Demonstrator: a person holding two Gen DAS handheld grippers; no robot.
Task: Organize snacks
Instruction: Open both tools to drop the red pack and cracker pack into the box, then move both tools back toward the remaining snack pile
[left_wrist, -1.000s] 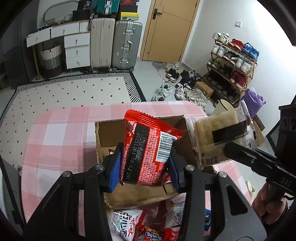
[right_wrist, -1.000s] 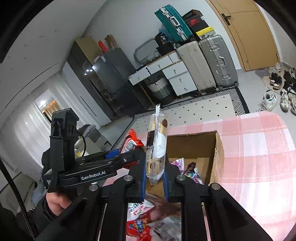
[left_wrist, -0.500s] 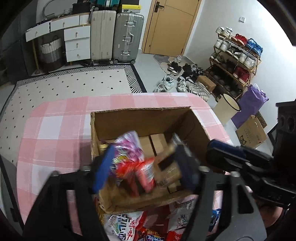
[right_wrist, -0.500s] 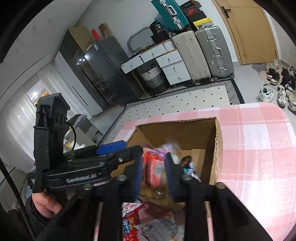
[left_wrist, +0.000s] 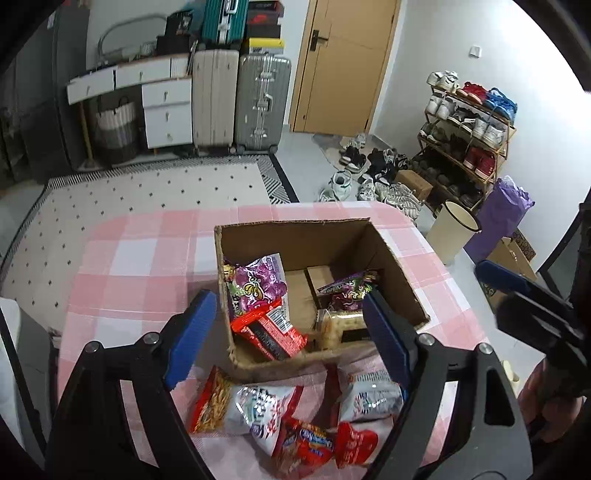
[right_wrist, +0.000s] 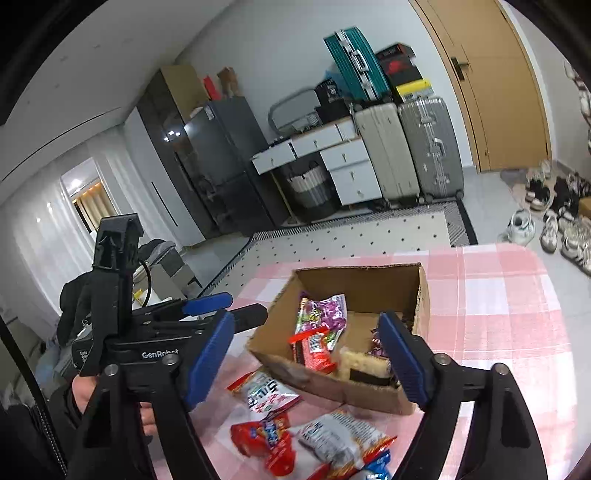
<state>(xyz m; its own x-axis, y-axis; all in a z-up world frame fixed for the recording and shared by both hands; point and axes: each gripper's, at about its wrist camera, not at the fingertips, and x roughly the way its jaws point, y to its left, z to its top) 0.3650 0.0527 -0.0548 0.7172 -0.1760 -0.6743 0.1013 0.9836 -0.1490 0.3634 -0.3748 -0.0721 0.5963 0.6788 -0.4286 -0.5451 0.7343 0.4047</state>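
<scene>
cardboard box (left_wrist: 397, 266) on the pink table (left_wrist: 140, 258) holds a red packet (left_wrist: 269, 332) and what looks like crackers (right_wrist: 364, 363); left gripper (left_wrist: 284, 339) and right gripper (right_wrist: 314, 354) both gape, empty.

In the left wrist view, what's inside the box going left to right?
Inside the cardboard box: purple snack bag → red snack packet → clear-wrapped cracker pack, with a dark purple packet lying beyond it.

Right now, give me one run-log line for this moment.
left gripper: open, empty | right gripper: open, empty | cardboard box: holds red packet, cracker pack | loose snack packets: on pink checked tablecloth
</scene>
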